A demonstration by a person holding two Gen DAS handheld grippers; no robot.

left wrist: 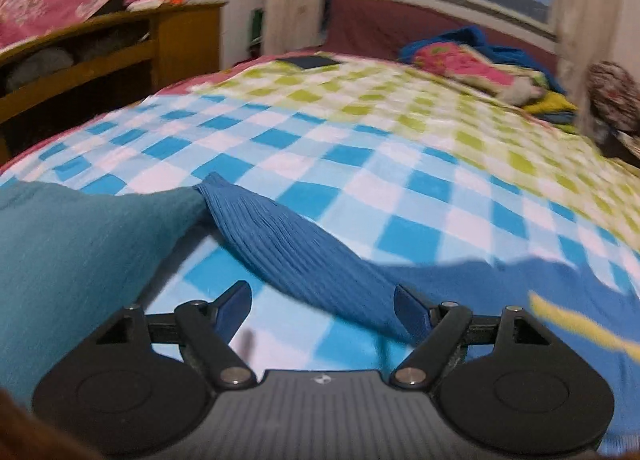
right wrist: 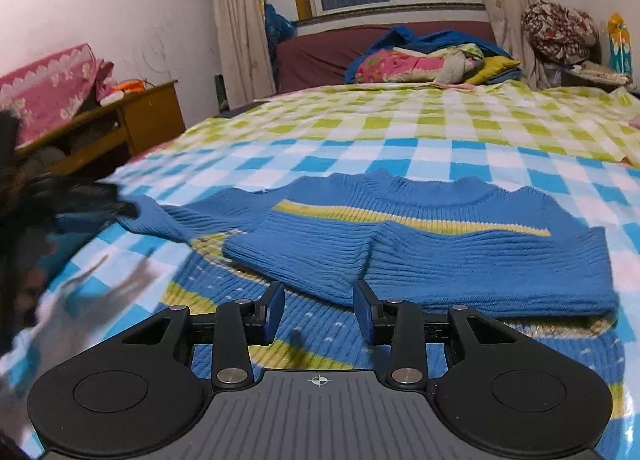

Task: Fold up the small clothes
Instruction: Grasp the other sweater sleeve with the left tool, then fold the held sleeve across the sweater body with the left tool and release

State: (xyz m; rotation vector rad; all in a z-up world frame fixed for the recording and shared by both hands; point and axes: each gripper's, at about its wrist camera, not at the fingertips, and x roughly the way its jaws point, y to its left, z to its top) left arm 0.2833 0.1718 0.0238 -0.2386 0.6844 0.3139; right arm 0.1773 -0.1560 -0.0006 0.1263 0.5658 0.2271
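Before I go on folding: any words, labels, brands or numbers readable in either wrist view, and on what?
None can be read.
Left hand-held gripper: a small pale mark on its body, too small to read.
Right hand-held gripper: only a crosshair sign, no letters.
Blue sweater: no tag or print shows.

The left black two-finger tool (left wrist: 323, 310) has its blue-padded fingers (left wrist: 236, 306) spread wide, gripping nothing. The right black two-finger tool (right wrist: 319, 310) has its blue-padded fingers (right wrist: 274, 310) parted more narrowly, likewise empty, pointing level ahead.
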